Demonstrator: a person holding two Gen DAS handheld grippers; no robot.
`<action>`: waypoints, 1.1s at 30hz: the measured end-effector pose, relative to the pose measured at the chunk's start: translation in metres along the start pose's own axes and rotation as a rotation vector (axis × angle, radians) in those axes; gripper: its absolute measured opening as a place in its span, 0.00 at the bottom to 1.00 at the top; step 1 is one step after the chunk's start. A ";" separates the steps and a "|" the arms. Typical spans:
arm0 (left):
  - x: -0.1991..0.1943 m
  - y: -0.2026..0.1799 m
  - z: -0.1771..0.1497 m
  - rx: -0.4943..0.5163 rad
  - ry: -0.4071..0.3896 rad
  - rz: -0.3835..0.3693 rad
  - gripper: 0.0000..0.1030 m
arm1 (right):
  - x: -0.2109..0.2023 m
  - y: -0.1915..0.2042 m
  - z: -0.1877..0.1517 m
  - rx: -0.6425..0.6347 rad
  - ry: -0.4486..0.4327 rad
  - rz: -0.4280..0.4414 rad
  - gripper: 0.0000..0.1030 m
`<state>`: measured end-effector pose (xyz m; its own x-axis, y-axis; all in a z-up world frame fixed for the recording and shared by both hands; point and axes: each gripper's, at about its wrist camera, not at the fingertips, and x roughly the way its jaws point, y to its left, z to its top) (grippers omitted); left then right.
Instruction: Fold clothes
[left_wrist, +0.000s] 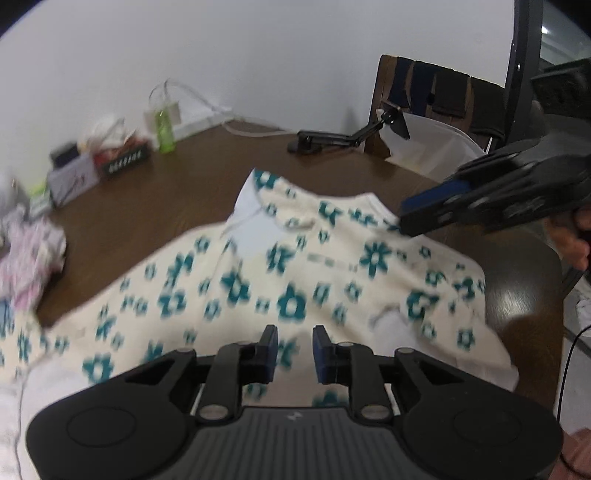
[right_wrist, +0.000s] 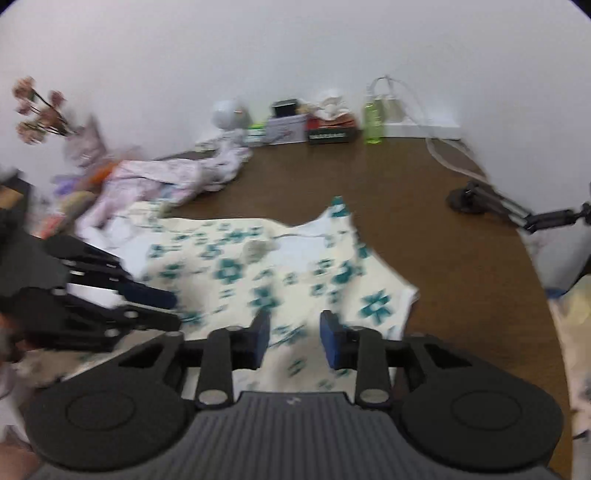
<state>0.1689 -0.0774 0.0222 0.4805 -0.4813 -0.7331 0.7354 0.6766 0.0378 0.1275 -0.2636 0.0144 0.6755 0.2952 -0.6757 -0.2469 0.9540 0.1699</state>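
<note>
Fingers (left_wrist: 269, 345) apart over floral garment (left_wrist: 258, 280) (bare table (left_wrist: 517, 295) rightward).

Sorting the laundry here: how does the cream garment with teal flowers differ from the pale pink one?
The flowered garment is cream with bold teal flowers; the pink garment is pale with a faint print. The flowered one lies spread near both grippers; the pink one sits crumpled farther back. Both rest on the brown table.

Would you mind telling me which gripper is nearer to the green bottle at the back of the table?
Left, as a judgement. The left gripper hangs over the floral garment on the green bottle side; the right gripper is over the garment's opposite end, farther away.
</note>
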 end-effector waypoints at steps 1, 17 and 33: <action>0.006 -0.004 0.004 0.006 -0.003 -0.007 0.15 | 0.010 0.000 -0.001 -0.007 0.017 -0.010 0.18; -0.017 -0.008 -0.024 0.053 -0.002 0.011 0.13 | 0.012 -0.005 0.010 0.006 -0.078 0.087 0.26; -0.027 0.129 -0.024 -0.264 -0.047 0.162 0.12 | 0.150 0.025 0.082 0.019 0.214 0.156 0.03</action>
<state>0.2395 0.0355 0.0305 0.6073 -0.3768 -0.6994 0.5010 0.8649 -0.0310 0.2796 -0.1913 -0.0241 0.4670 0.4231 -0.7765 -0.3222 0.8992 0.2961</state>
